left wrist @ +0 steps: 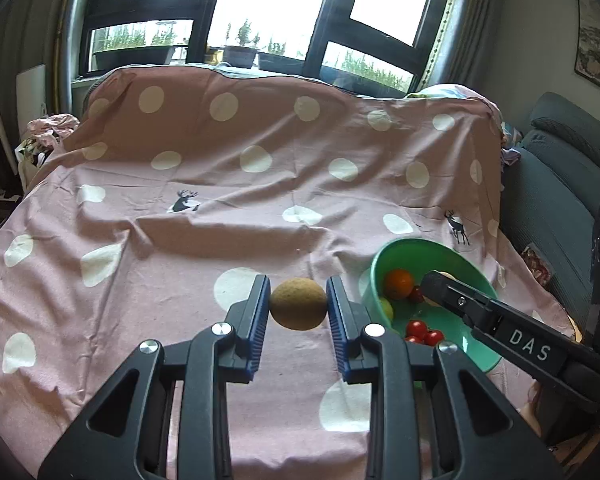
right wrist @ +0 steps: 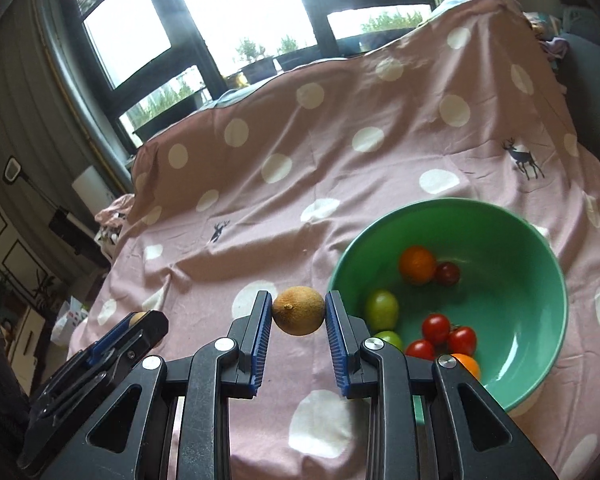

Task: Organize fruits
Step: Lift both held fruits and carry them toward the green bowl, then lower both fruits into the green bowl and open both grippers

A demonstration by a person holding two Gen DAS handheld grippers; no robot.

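Observation:
My left gripper (left wrist: 298,304) is shut on a brown kiwi (left wrist: 298,309), held above the pink cloth just left of the green bowl (left wrist: 480,344). My right gripper (right wrist: 298,311) is shut on a second brown kiwi (right wrist: 298,316), held just left of the green bowl's rim (right wrist: 452,205). The bowl holds an orange (right wrist: 417,264), a dark red fruit (right wrist: 447,273), green fruits (right wrist: 381,307), several red tomatoes (right wrist: 436,327) and an orange fruit (right wrist: 469,364). The right gripper's fingers (left wrist: 444,286) reach over the bowl in the left wrist view. The left gripper (right wrist: 136,330) shows at lower left in the right wrist view.
A pink polka-dot cloth (left wrist: 220,184) with deer prints covers the table and rises over a raised back. A grey sofa (left wrist: 560,184) stands to the right. Windows (left wrist: 268,4) are behind, and clutter (right wrist: 40,308) lies off the left edge.

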